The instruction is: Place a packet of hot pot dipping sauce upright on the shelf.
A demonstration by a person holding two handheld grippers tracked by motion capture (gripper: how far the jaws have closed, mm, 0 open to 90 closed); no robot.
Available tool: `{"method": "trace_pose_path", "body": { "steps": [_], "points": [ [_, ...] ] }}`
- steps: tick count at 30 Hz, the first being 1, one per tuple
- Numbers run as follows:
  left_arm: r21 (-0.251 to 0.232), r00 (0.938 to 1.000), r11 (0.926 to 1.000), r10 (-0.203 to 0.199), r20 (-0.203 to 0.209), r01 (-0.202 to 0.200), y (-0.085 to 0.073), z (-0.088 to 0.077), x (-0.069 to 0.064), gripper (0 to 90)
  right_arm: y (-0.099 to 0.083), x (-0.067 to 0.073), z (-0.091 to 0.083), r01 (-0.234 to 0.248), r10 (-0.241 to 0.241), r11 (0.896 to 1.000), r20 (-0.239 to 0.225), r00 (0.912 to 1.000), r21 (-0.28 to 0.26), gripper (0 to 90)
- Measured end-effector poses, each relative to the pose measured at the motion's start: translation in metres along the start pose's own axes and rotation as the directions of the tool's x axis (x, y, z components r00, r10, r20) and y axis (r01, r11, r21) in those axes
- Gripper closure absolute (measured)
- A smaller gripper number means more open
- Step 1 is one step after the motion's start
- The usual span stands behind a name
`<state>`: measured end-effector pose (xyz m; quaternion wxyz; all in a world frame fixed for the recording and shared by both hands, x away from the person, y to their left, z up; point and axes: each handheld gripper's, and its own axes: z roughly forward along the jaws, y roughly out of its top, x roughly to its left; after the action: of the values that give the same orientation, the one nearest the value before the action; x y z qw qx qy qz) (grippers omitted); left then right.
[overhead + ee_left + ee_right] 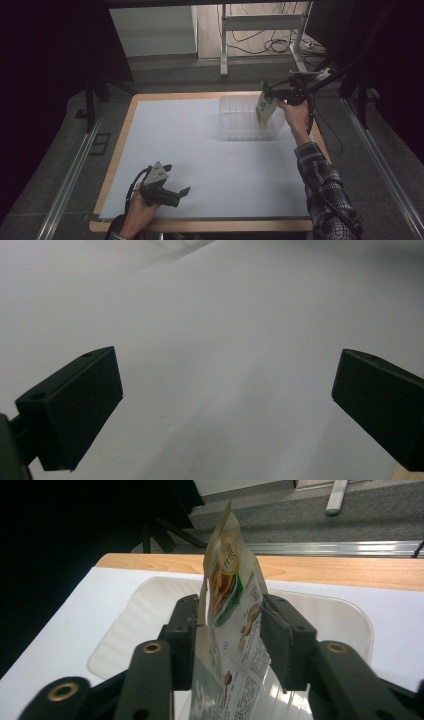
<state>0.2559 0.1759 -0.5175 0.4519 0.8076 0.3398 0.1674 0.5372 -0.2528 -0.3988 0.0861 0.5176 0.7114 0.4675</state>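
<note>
White tabletop point(200, 165): your right gripper point(229, 630), fingers loosened around snack pouch point(231, 605) over clear container point(245, 131), upper right; left gripper point(176, 181), fingers spread, lower left.

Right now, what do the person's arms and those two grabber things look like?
Both tools are black. The left tool has a grey three-cornered plate on top, blocky wedge-shaped jaws and a black cable trailing back. The right tool has black bars with brass-coloured rivets and a dark cable. The right arm wears a dark plaid sleeve.
</note>
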Motion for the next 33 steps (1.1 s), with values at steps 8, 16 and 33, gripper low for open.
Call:
{"method": "trace_pose_path", "body": {
  "steps": [8, 16, 33],
  "points": [
    [0.011, 1.0, 0.9999, 0.007, -0.005, -0.007, 0.0, 0.001, -0.001, 0.0, -0.002, 0.005, 0.001, 0.045, -0.045, 0.999, 0.0, 0.999, 0.024, 42.3],
    [0.012, 0.9999, 0.9998, 0.014, -0.006, -0.014, 0.0, 0.002, -0.002, 0.0, -0.004, 0.013, 0.001, 0.111, -0.112, 0.993, 0.02, 0.9935, 0.048, 29.7],
    [0.021, 0.9995, 0.9993, 0.032, -0.009, -0.031, 0.0, 0.002, -0.003, 0.0, -0.012, 0.02, -0.006, 0.201, -0.203, 0.978, 0.046, 0.9781, 0.05, 15.8]
  ]
}}
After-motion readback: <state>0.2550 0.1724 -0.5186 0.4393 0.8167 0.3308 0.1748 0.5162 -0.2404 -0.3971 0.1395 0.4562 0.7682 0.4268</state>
